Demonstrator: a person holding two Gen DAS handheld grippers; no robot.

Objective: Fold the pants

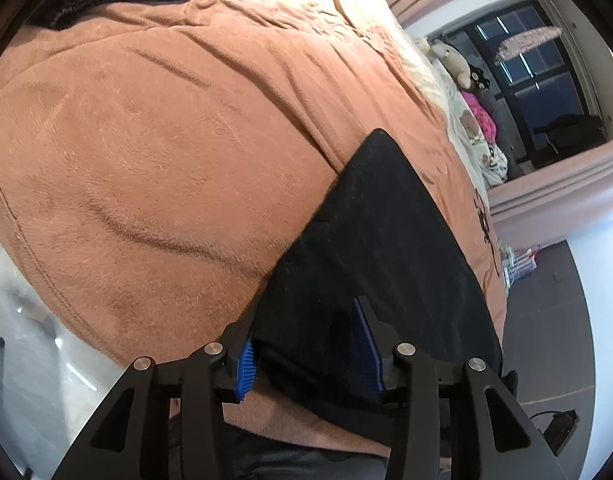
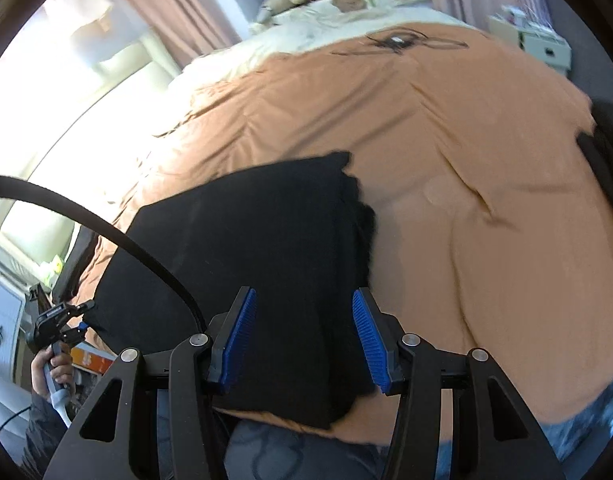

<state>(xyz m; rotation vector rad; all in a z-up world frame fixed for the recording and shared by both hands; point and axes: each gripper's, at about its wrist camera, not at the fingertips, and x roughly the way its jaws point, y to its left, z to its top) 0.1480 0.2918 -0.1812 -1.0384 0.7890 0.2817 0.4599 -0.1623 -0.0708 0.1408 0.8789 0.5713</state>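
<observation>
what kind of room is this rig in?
Most likely a home bedroom: the black pants lie on a bed's orange blanket, stuffed toys sit at the bed's far end, and pink curtains hang by the window.

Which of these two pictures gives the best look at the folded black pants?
The right wrist view: the black pants show as a folded bundle on the orange blanket, with most edges visible. The left wrist view shows only a dark wedge of them, partly behind the gripper fingers.
</observation>
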